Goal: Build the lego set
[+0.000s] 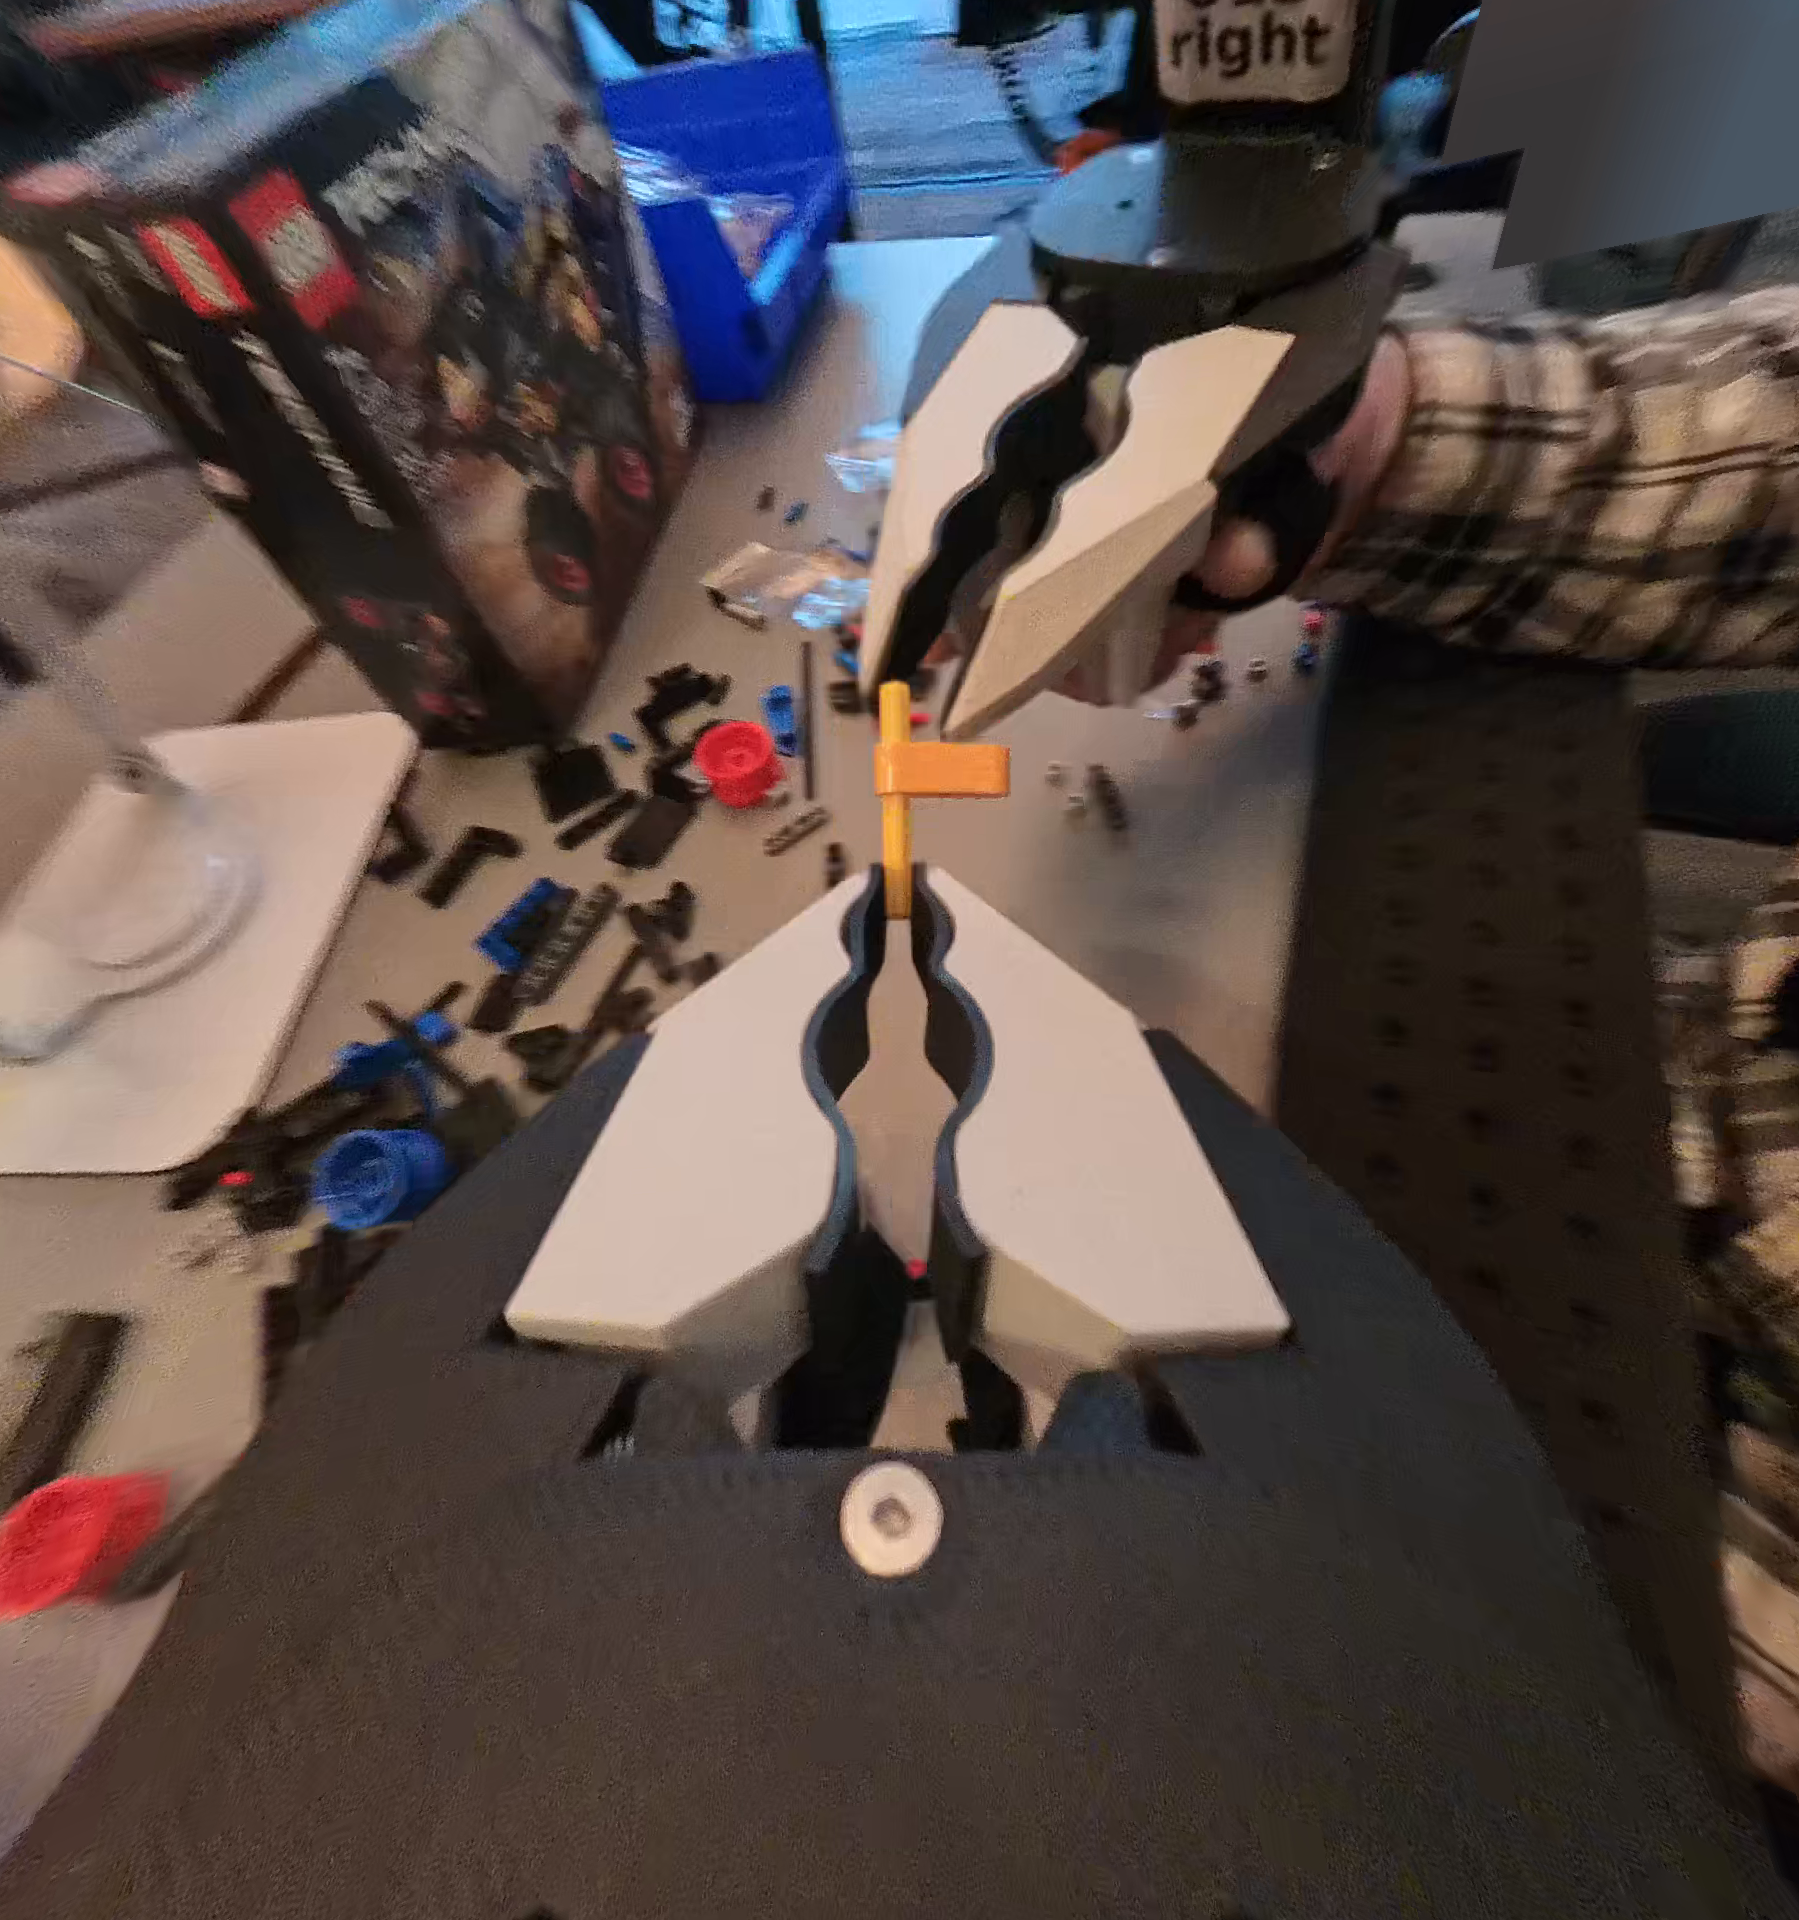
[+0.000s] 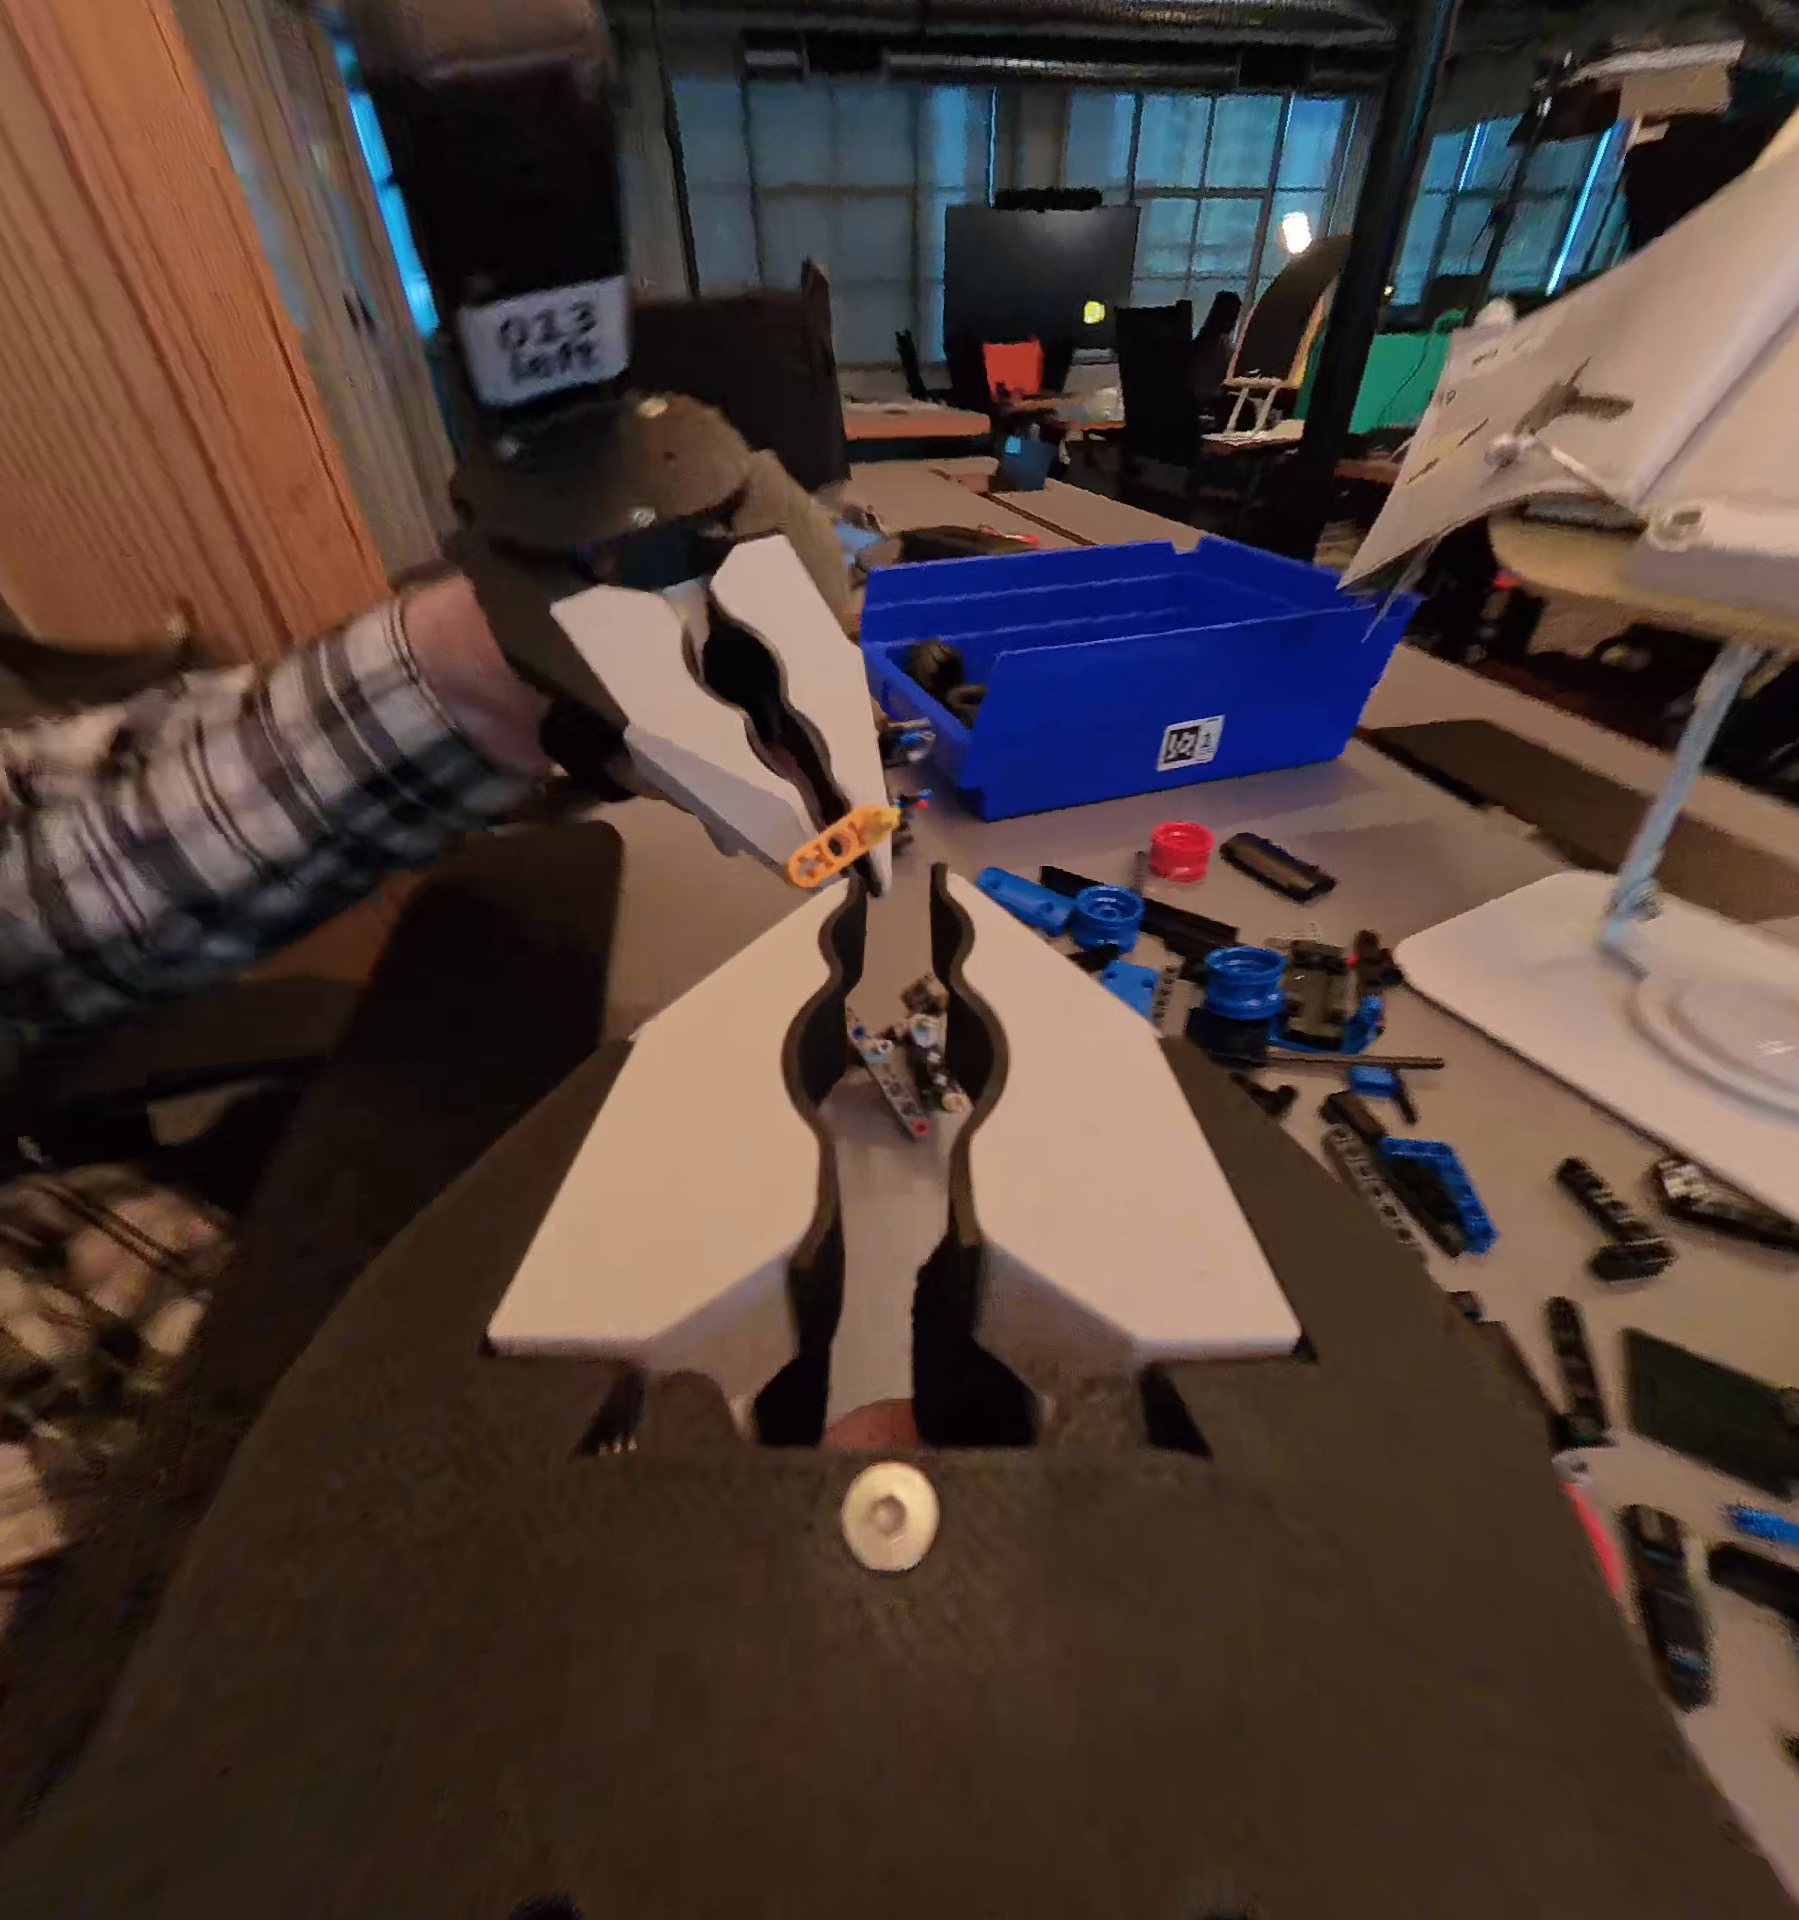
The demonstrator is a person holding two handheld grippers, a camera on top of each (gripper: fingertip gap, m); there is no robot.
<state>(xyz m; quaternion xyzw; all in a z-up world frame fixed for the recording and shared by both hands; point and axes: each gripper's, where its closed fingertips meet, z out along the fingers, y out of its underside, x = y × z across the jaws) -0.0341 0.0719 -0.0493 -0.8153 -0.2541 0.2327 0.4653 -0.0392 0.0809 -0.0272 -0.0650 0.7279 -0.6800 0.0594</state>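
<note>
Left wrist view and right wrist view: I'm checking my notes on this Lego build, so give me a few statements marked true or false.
1. The left gripper pinches a yellow axle that carries an orange lift arm. True.
2. The right gripper is clamped on the orange lift arm. False: its jaws stand apart and empty, tips just short of the axle's end.
3. A blue bin sits on the table beyond the loose parts. True.
4. All loose wheel hubs are blue. False: a red wheel hub lies there too.
5. The set's box lies flat. False: it stands upright.
</note>
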